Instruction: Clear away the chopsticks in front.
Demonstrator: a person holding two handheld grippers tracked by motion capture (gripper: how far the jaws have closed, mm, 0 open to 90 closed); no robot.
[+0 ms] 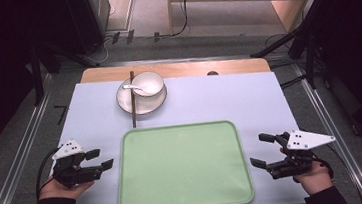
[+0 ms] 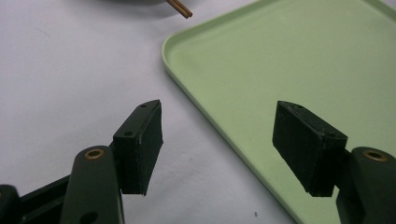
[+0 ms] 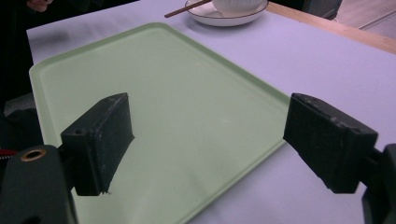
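- The left gripper [image 1: 100, 159] sits near the desk's [image 1: 249, 100] front left corner, just beside the left edge of the green tray [image 1: 187, 202]. Its jaws stand wide apart with nothing between them and touch nothing.
- In the left gripper view the left gripper [image 2: 218, 147] shows one pad over the bare desk [image 2: 70, 79] and the other over the tray's [image 2: 280, 60] rim; the gap between them is empty.
- The tray lies at the middle of the desk's front edge, flat, between the two grippers.
- Behind the tray, near the desk's far edge, a plate [image 1: 142, 107] carries a white bowl [image 1: 151, 86] with a spoon [image 1: 132, 87] in it; chopsticks [image 1: 133, 104] lie across the plate's left side, pointing toward the tray.
- The right gripper [image 1: 265, 149] is near the desk's front right corner, just beside the tray's right edge. Its jaws gape wide, empty and touching nothing.
- In the right gripper view the right gripper [image 3: 208, 140] spans the tray's [image 3: 140, 60] near corner, pads clear of it.
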